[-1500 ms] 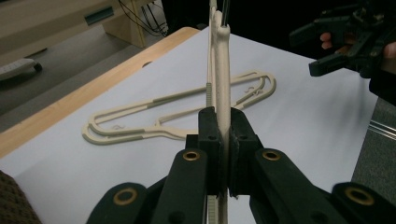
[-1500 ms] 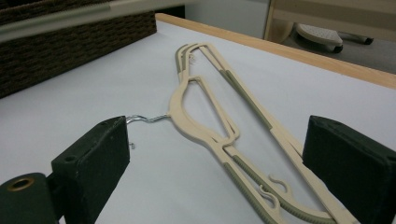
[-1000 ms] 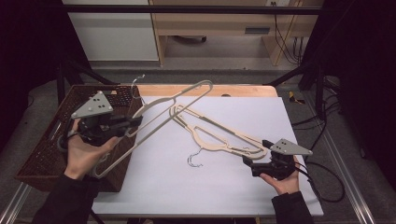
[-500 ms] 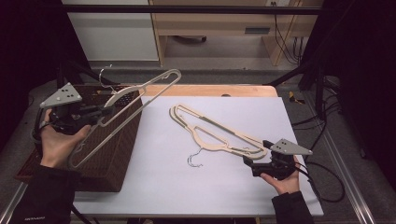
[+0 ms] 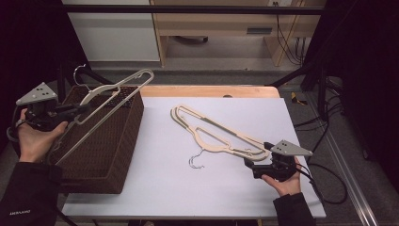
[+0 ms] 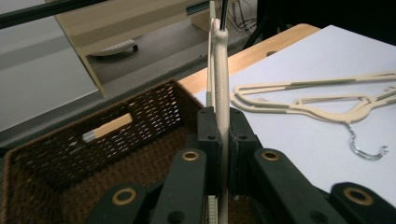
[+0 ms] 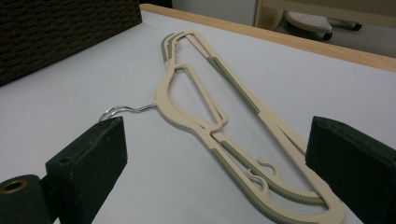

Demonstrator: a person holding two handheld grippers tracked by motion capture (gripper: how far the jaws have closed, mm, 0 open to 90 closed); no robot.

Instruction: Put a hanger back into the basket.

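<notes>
high view: we are logging a left tool (image 5: 70, 113) clamping one cream hanger (image 5: 110, 96) and holding it tilted above the brown wicker basket (image 5: 123, 141), which is sitting at the left edge of the white counter (image 5: 188, 197). a stack of cream hangers (image 5: 219, 134) is lying flat mid-counter, its wire hook (image 5: 196, 160) pointing toward us. the right tool (image 5: 249, 168) is resting on the counter just beside the stack's near end.

left gripper view: we are seeing the left tool (image 6: 223, 158) pressing shut on the hanger (image 6: 220, 84), which is rising edge-on over the basket (image 6: 84, 140); the stack (image 6: 322, 105) is lying well apart.

right gripper view: we are noting the right tool (image 7: 224, 154) standing wide apart, gripping nothing, with the stack (image 7: 224, 116) lying between its jaws on the counter (image 7: 70, 93).
</notes>
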